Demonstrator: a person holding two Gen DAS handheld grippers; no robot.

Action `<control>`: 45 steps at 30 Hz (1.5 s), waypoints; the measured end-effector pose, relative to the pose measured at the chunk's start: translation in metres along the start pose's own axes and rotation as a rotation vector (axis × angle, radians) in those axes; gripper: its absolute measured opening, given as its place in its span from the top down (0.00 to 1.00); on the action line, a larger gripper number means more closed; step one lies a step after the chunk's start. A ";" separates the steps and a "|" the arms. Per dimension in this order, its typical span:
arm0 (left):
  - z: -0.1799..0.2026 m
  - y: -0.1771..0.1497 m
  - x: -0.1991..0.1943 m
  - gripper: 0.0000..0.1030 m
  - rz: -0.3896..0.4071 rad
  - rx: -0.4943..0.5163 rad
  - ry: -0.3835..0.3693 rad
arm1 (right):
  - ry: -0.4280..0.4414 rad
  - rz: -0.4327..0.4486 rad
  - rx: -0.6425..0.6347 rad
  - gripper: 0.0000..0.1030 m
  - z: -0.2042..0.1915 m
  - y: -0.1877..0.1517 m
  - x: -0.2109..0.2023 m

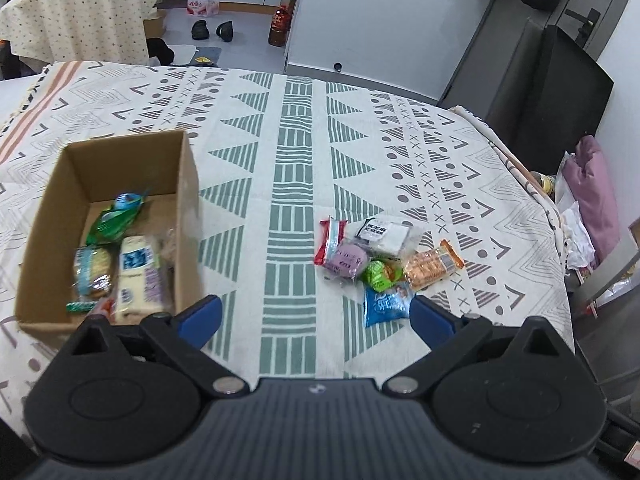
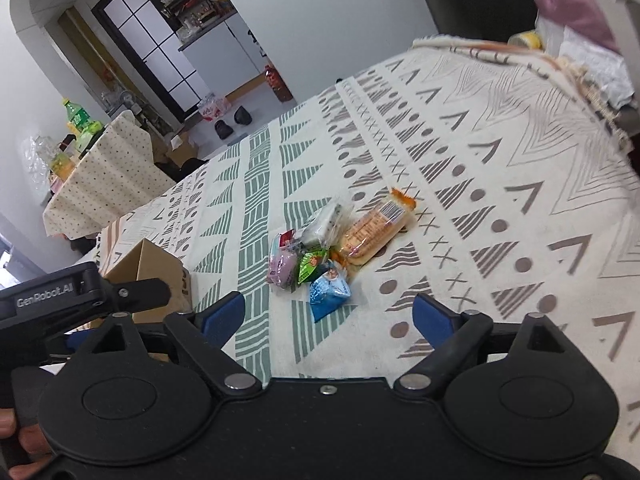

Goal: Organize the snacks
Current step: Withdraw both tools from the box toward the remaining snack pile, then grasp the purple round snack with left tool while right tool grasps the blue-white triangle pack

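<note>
Two grippers with blue-tipped fingers hover over a table covered by a cloth (image 1: pixel 296 152) printed with green and grey triangles. The left gripper (image 1: pixel 316 312) has its jaws wide apart with nothing between them; the right gripper (image 2: pixel 328 316) is likewise spread and empty. A small heap of snacks (image 1: pixel 380 264) lies on the cloth just ahead of both: a blue packet (image 2: pixel 328 290), a green one (image 2: pixel 312 264), a purple one, an orange-edged cracker pack (image 2: pixel 372 228) with a barcode, and a clear packet whose black label is too small to read. A cardboard box (image 1: pixel 188 208) at left already holds several snacks. Lettering on the left gripper's side reads "GenRobot.AI".
</note>
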State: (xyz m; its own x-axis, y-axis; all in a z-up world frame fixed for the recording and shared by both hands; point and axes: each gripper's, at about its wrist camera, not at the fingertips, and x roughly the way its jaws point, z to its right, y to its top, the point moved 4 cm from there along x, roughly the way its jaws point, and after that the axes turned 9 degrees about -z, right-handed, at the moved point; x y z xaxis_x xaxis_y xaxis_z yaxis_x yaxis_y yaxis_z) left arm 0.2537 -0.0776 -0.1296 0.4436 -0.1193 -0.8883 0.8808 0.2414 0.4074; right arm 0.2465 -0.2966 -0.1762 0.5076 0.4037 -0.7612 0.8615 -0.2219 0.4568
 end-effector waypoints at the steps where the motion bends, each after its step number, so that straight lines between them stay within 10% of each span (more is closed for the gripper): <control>1: 0.001 0.002 0.004 0.03 -0.004 -0.003 -0.001 | 0.010 -0.012 0.001 0.18 0.001 0.002 0.005; 22: 0.014 0.039 0.107 0.34 -0.119 0.005 -0.032 | 0.068 -0.183 0.051 0.46 0.022 0.016 0.092; 45: 0.029 0.051 0.164 0.45 -0.182 0.043 -0.070 | 0.063 -0.253 0.088 0.71 0.022 0.023 0.120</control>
State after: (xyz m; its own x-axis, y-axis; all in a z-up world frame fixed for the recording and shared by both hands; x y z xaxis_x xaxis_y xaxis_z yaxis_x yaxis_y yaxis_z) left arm 0.3758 -0.1132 -0.2484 0.2859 -0.2242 -0.9317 0.9529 0.1689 0.2518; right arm 0.3274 -0.2725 -0.2677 0.2769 0.5100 -0.8144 0.9601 -0.1825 0.2121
